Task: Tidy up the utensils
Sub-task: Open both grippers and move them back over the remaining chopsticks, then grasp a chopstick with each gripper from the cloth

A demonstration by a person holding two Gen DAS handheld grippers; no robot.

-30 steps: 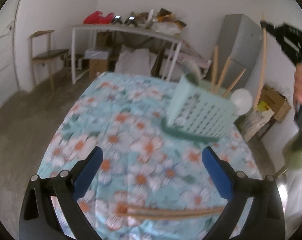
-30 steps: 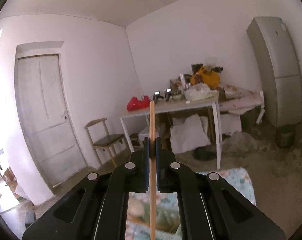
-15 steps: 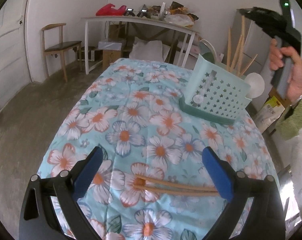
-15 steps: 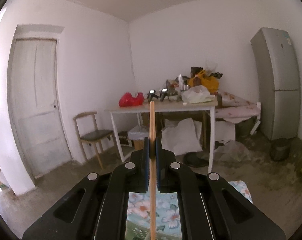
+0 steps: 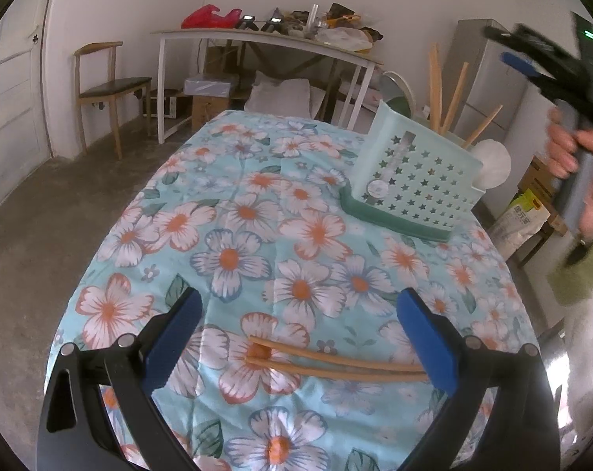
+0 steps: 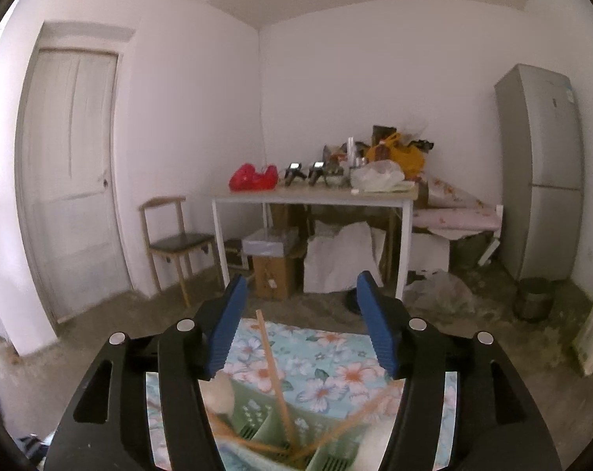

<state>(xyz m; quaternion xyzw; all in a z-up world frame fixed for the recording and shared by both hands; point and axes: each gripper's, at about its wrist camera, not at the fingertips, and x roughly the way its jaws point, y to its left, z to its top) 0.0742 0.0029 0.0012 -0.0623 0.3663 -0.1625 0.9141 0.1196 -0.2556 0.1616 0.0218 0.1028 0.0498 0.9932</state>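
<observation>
Above the pale green utensil basket (image 6: 257, 422), low in the right wrist view, the right gripper (image 6: 302, 325) is standing with jaws that have just been opening, gripping nothing, while a chopstick (image 6: 272, 369) is leaning loose between them, its lower end in the basket. At the bottom of the left wrist view the left gripper (image 5: 296, 333) is hovering wide open and empty over two chopsticks (image 5: 335, 365) lying on the floral tablecloth (image 5: 237, 235). At the right edge a hand (image 5: 575, 165) is gripping the other tool's handle, with a cluttered white table (image 5: 265, 37) and a chair (image 5: 108, 86) beyond.
</observation>
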